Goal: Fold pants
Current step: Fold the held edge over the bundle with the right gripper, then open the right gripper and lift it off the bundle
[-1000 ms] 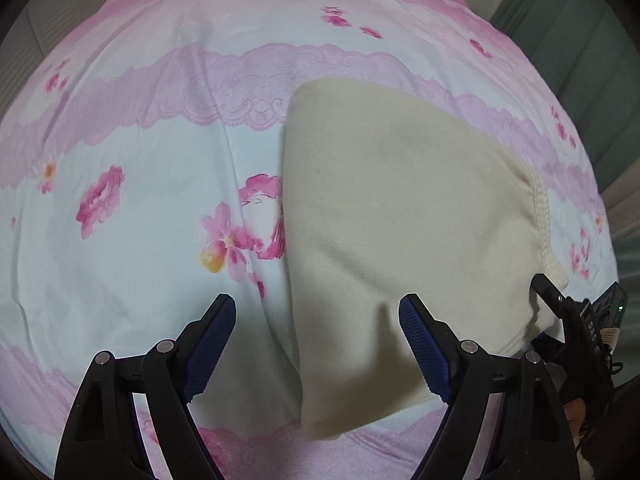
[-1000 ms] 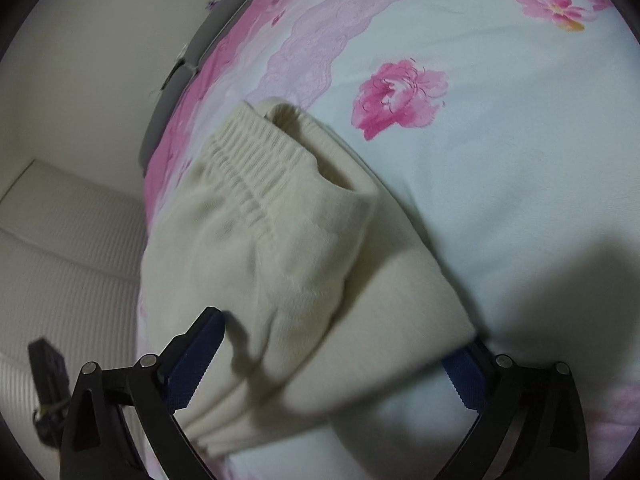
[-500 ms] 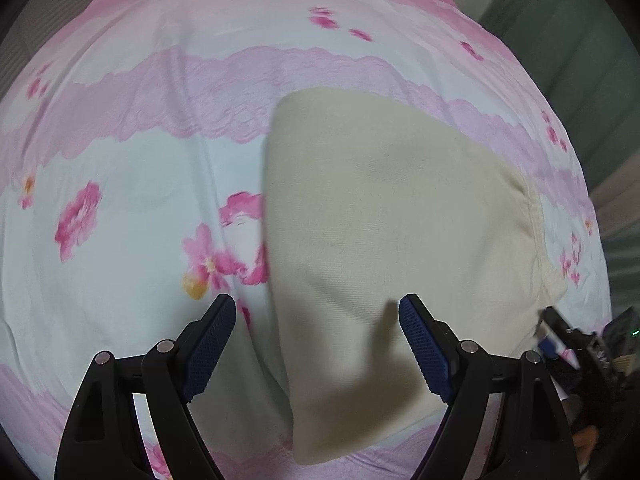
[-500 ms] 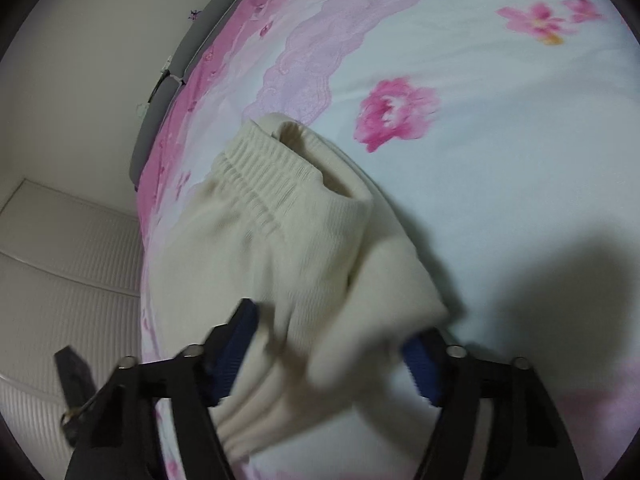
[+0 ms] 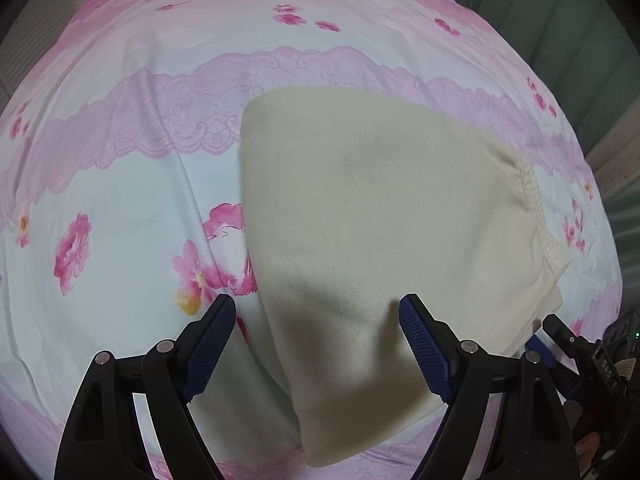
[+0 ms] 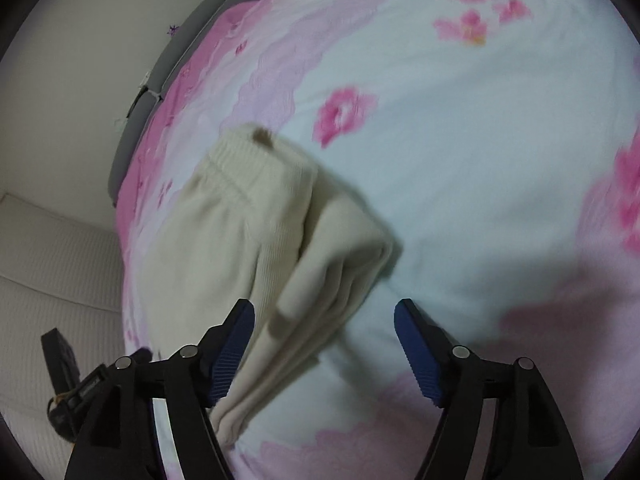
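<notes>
My left claw (image 5: 316,312) hangs released over the folded cream pants (image 5: 384,216), pads apart w/ nothing pinched; the fabric lies flat on the bed sheet (image 5: 120,184) just ahead of & under the tips. My right claw (image 6: 324,316) has just been opening again, jaws off the cloth; the stacked pants edge (image 6: 280,320) lies btwn its fingers, nearer the left pad, untouched. Waistband (image 6: 240,164) sits further ahead-left of it. Right-wrist view is motion-blurred.
</notes>
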`<state>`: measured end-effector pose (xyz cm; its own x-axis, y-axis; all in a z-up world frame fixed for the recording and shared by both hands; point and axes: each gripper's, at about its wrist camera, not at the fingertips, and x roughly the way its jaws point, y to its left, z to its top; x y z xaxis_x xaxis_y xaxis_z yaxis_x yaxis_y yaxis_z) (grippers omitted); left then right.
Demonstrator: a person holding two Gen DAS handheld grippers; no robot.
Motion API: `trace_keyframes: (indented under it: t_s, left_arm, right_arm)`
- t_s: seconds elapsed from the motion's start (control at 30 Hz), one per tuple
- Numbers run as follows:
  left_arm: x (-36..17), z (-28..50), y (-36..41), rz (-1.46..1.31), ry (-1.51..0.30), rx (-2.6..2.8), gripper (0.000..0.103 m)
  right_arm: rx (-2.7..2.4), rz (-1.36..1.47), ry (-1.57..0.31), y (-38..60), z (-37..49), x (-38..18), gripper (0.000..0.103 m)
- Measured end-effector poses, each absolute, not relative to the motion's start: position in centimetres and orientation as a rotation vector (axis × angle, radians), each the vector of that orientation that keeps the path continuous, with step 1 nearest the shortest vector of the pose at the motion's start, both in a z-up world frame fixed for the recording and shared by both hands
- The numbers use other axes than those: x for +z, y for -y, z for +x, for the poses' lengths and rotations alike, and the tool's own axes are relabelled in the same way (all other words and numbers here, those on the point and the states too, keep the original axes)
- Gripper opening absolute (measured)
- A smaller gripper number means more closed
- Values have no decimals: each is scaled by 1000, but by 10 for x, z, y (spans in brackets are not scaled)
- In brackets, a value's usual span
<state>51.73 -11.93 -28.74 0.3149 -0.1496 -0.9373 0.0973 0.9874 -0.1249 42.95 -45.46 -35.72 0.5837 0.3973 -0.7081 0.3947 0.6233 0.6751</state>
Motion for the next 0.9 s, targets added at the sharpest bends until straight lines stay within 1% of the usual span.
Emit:
trace_keyframes:
  t_s: [0.03,0.07,0.23,0.33,0.4,0.43,0.47,0.53,0.57,0.67,0.77,0.9]
  left_arm:
    - [-288,518,120,-41,-1239,-164,84]
    - [-288,518,120,-32,-1238,-163,84]
    - [-287,523,124,-11,-1236,-172,84]
    - [-282,522,135,18,-1224,-203,84]
    - [-278,519,145,37,-1214,-223,84]
    - [-277,517,151,42,-1209,-238,84]
    - [-277,517,157,46,-1208,-249,84]
    - [-277,512,168,55,-1208,-263,84]
    - [-276,511,172,57,-1209,-268,84]
    - [-276,508,184,68,-1217,-278,84]
    - [-275,504,192,73,-1216,-286,84]
    - [-274,501,200,78,-1219,-290,84]
  right_arm:
    - [25,973,-984,455,425,-364,83]
    - [42,1006,-971,450,424,-371,88]
    - [46,1035,-923,443,426,-390,88]
    - [10,1032,-910,454,410,-374,88]
    - [-65,897,-916,462,397,-355,87]
    - [-102,806,-929,465,395,-347,86]
    - [-135,708,-953,466,397,-342,78]
    - [-140,570,-970,467,403,-340,65]
    - [-131,498,-983,468,409,-342,63]
    - [-84,424,-986,476,422,-348,59]
    - [-42,417,-975,480,433,-347,57]
    - [-9,451,-979,481,440,-346,57]
